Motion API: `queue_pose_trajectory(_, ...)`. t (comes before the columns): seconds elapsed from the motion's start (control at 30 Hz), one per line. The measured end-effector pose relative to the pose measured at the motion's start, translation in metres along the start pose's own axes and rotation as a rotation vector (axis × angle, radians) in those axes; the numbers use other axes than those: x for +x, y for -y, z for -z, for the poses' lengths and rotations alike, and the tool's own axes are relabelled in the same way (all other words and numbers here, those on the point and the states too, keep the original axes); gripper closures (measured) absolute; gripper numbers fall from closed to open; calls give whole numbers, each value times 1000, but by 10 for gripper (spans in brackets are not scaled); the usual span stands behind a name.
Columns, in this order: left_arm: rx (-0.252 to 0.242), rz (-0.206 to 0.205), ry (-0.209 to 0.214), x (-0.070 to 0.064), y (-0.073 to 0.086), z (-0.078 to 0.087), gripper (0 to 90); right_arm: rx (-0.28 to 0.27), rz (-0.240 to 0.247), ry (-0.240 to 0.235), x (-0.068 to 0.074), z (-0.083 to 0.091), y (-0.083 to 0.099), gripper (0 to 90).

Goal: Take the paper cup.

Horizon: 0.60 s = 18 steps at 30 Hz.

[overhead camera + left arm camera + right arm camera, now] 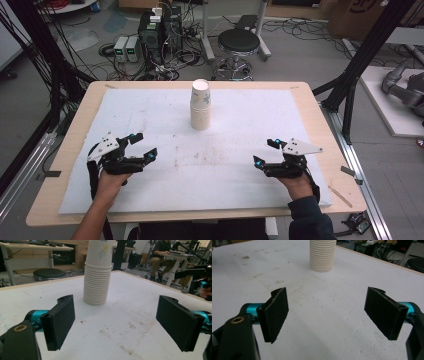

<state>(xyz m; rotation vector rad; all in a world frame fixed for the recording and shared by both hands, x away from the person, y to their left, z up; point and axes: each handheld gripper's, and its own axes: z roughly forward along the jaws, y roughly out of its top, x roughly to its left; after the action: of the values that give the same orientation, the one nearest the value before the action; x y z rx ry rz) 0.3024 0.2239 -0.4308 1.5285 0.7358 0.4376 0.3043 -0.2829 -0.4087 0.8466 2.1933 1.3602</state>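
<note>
The tall stack of white paper cups (201,106) stands upright on the white padded surface (240,150), near its far edge and about in the middle between left and right. I judge the stack to be very light and easy to tip, because it is high and narrow. The paper walls are thin and would crush under a hard squeeze, and the nested cups may stick one in another. A good place to hold seems to be the lower ribbed part of rims for steadying, and the free top cup for lifting.

The left tool (137,146) and the right tool (266,152) are both wide open and hold nothing. They rest near the front of the surface, well apart from the stack, one at each side, with jaws directed toward it.
</note>
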Motion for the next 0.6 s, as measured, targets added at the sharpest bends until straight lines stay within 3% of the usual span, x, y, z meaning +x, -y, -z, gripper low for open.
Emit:
queue_pose_trajectory(0.33,1,2,-5,0,0,-2,157,-9,-31,-2,-2,2,1,198)
queue_pose_trajectory(0.6,12,-5,4,-3,-1,-2,157,-7,-27,9,-1,4,1,198)
